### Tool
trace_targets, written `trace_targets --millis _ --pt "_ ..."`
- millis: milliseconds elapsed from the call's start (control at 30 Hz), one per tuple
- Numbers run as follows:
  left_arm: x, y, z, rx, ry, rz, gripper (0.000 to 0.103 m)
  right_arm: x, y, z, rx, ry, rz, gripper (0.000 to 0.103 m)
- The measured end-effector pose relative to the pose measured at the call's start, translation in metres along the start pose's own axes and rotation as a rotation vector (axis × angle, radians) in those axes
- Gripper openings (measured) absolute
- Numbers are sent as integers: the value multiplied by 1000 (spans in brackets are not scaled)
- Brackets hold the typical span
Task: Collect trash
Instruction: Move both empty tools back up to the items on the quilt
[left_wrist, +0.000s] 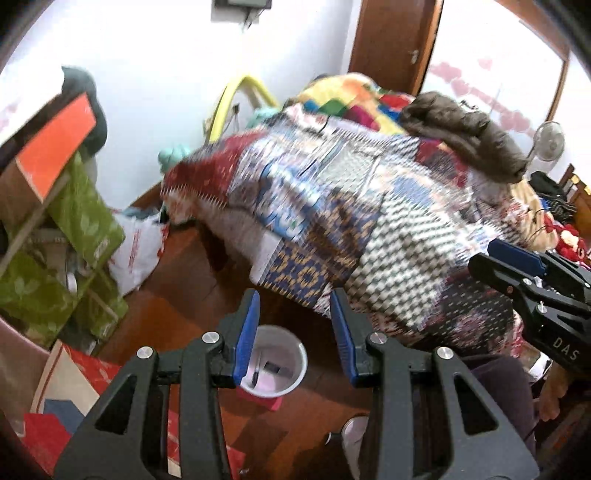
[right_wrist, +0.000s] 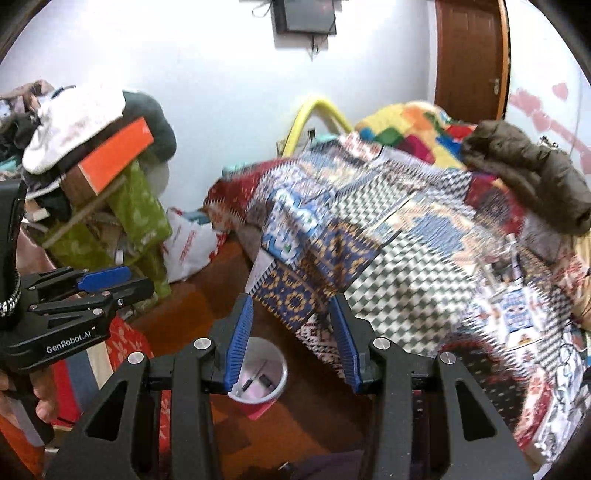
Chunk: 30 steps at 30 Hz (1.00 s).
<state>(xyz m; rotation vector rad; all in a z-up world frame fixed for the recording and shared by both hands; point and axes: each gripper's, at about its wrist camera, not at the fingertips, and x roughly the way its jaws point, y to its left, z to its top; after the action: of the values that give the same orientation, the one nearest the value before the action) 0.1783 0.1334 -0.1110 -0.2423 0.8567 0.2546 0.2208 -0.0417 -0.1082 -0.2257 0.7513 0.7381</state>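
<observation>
- A pile of green boxes (left_wrist: 74, 236) with an orange box (left_wrist: 55, 147) on top stands at far left; a white plastic bag (left_wrist: 136, 251) lies beside it.
- The left gripper (left_wrist: 295, 339) has its blue-padded jaws spread, nothing between them.
- Below it, a white bin (left_wrist: 295, 354) on the wooden floor (left_wrist: 192, 288) holds small dark scraps.
- The right gripper (right_wrist: 293, 343) is likewise spread and empty.
- A patchwork blanket (left_wrist: 369, 206) covers the bed at right.

You are looking at a glossy wooden floor (left_wrist: 177, 295) and a smooth white plastic bin (left_wrist: 291, 354). Your left hand-held gripper (left_wrist: 295, 332) is showing matt black plastic, ribbed blue pads and shiny metal pins. The bed's patchwork quilt (left_wrist: 369, 229) is showing soft woven cloth, under a fuzzy brown blanket (left_wrist: 461, 129).
</observation>
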Motion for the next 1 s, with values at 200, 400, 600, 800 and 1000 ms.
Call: trace_targets --millis 200,400,600,800,1000 --pt "-39 -46 16 48 -114 -35 38 -50 -27 4 6 -92 -34 40" --pt "-58 -93 32 89 -184 -72 41 -96 -62 8 7 -186 -104 40" --pt "-49 -144 55 127 -211 -150 47 -126 -113 15 47 -247 -191 45" --pt "-10 -194 82 164 -187 -211 50 -130 -175 16 135 -237 -274 50" --pt "55 -237 104 197 -114 -242 50 -112 -248 9 258 -181 -326 50"
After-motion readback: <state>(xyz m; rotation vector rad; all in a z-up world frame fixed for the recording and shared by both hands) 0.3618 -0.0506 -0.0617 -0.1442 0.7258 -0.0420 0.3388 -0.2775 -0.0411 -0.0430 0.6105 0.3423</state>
